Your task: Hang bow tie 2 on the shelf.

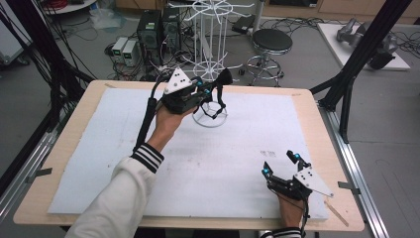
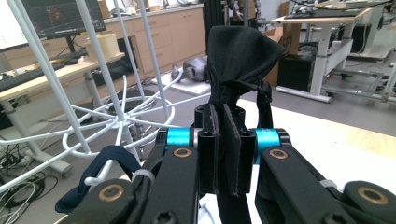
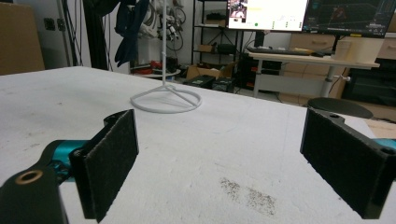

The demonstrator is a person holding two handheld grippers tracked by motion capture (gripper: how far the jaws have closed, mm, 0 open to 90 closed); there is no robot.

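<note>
My left gripper is raised over the far middle of the table, next to the white wire rack. It is shut on a black fabric piece, which is pinched between the pads and bunches up above them. Thin straps of that piece hang below the gripper in the high view. Beside the jaws, a dark blue fabric item hangs on one of the rack's hooks. My right gripper rests low at the near right of the table. It is open with nothing between its pads.
The rack's ring base stands on the white sheet that covers the wooden table. A small dark smudge marks the sheet in front of my right gripper. Behind the table stand a stool and computer cases.
</note>
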